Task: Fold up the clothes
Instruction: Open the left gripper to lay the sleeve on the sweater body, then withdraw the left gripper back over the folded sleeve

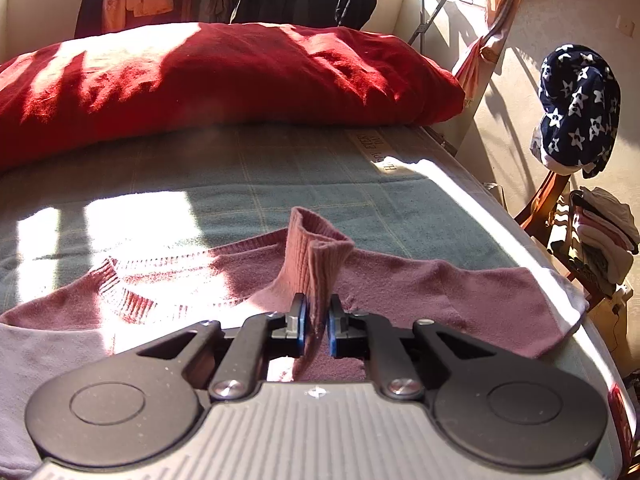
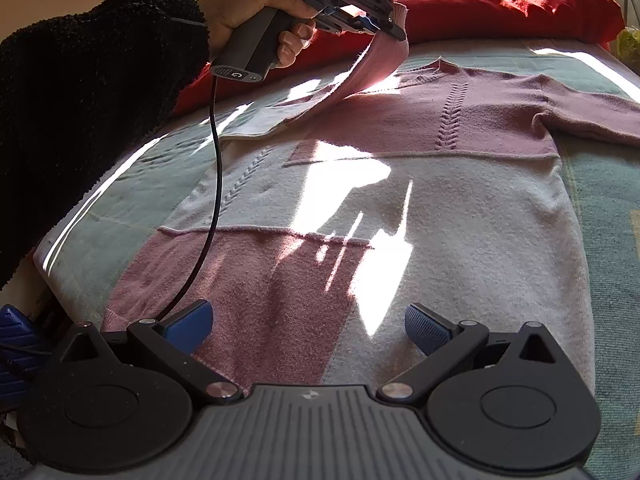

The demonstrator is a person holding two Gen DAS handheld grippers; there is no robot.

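Tongs in my right hand [image 2: 308,330] gape wide, hovering low over the hem of the pink and white sweater [image 2: 400,200] that lies flat on the bed [image 2: 600,184]. Farther up, my left hand [image 2: 256,20], in a black fuzzy sleeve [image 2: 88,92], grips its handle with the left tongs [image 1: 316,322] pinched on the sweater's ribbed cuff [image 1: 316,248], sleeve lifted. Beyond lies a red pillow [image 1: 224,80]; the mattress label [image 1: 378,148] is unreadable.

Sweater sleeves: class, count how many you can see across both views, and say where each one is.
2. One sleeve is lifted, its cuff pinched in the left gripper; the other sleeve lies flat on the bed on the far side.
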